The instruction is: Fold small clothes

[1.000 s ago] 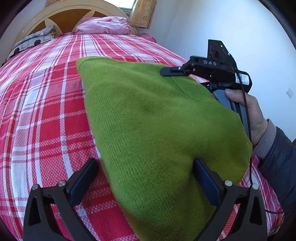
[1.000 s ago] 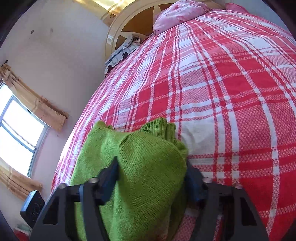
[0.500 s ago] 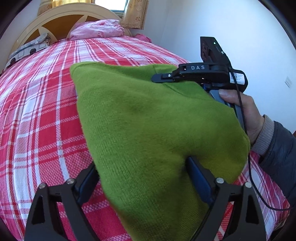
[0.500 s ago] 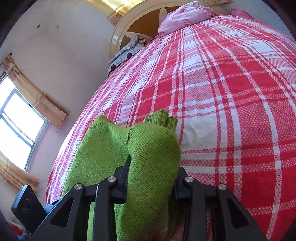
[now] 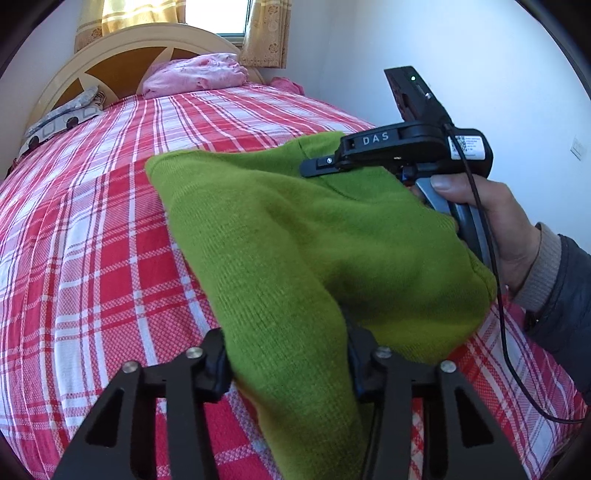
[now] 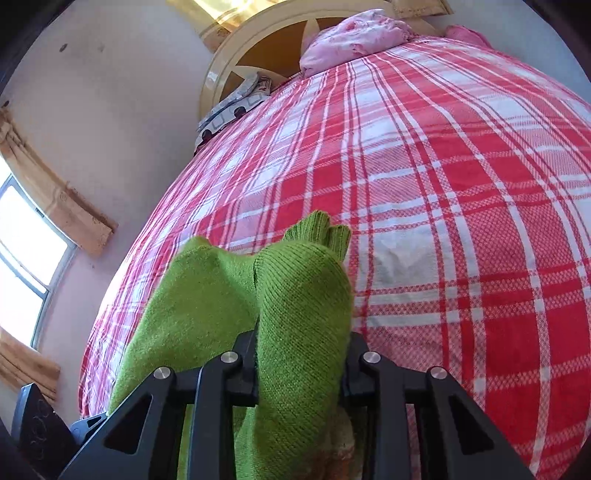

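Bedroom surface: red-and-white plaid bedspread point(image 5: 96, 236) across a wide bed, filling both wrist views.
Left gripper point(image 5: 286, 363): black two-finger tool at the bottom edge; jaws just closing, now pinched narrow on a bunched fold of knit; inner pads buried in the cloth.
Right gripper point(image 6: 301, 363): black fingers at the bottom edge; jaws just closing, now clamped narrow on a thick roll of knit; pads hidden by the fabric.
Garment: small bright-green knitted sweater point(image 5: 306, 236), gathered between both tools, far edge draped down to the bedspread; in the right wrist view its ribbed cuff point(image 6: 317, 230) pokes out ahead of the fingers; full outline cut off by the frame bottom.
Right hand point(image 5: 491, 225): wrapped round the grey handle of the right tool in the left wrist view, grey cuff and dark sleeve cut off at the right edge; thin black cable trailing below.
Right tool tip: finger ends there lost against the green knit.
Bottom-left of right wrist view: dark casing, only a corner showing, too cropped to read.
Far end: crumpled pink bedding point(image 5: 195, 72) and grey patterned pillow point(image 5: 61, 120) against a cream-and-orange arched headboard point(image 5: 122, 59).
Beyond: yellow patterned curtains point(image 5: 266, 31) flanking a bright window, glass washed out.
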The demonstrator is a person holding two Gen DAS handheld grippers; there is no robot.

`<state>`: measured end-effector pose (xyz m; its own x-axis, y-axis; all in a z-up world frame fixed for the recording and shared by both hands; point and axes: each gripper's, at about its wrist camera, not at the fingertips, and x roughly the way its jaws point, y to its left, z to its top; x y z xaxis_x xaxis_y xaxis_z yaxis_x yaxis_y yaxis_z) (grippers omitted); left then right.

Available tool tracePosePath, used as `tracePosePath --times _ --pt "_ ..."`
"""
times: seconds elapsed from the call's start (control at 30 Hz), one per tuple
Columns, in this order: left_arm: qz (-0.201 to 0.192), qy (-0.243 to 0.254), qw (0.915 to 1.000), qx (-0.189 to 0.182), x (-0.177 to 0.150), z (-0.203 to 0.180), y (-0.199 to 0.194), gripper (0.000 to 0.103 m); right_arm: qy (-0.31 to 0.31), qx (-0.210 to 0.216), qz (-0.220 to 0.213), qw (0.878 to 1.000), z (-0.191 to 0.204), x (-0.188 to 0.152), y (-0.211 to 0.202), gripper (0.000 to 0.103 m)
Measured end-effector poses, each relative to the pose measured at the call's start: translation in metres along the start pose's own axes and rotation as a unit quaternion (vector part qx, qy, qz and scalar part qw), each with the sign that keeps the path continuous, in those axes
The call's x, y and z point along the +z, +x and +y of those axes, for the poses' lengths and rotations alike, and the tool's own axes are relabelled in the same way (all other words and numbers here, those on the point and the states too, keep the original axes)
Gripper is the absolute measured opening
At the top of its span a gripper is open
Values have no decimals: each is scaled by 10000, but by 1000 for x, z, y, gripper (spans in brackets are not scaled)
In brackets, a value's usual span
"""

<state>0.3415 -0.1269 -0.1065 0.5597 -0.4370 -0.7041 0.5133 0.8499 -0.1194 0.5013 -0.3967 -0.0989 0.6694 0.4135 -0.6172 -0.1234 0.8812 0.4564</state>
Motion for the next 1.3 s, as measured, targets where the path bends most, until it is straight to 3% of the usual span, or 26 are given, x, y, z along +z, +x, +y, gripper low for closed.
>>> tracePosePath --times 0.17,0.47,0.7,1.3 --pt "30 77 10000 48 -1 -4 -8 44 -162 -138 -12 9998 15 -4 -7 30" --pt "-110 14 9999 59 -10 -4 -40 41 -181 1 -134 9997 50 -17 -34 30" --pt "-319 -2 9992 254 -30 1 -81 40 -312 369 -165 9987 93 -36 -46 30" --pt "-529 -508 9946 733 -91 38 -150 40 -627 1212 301 9902 195 -83 -3 30"
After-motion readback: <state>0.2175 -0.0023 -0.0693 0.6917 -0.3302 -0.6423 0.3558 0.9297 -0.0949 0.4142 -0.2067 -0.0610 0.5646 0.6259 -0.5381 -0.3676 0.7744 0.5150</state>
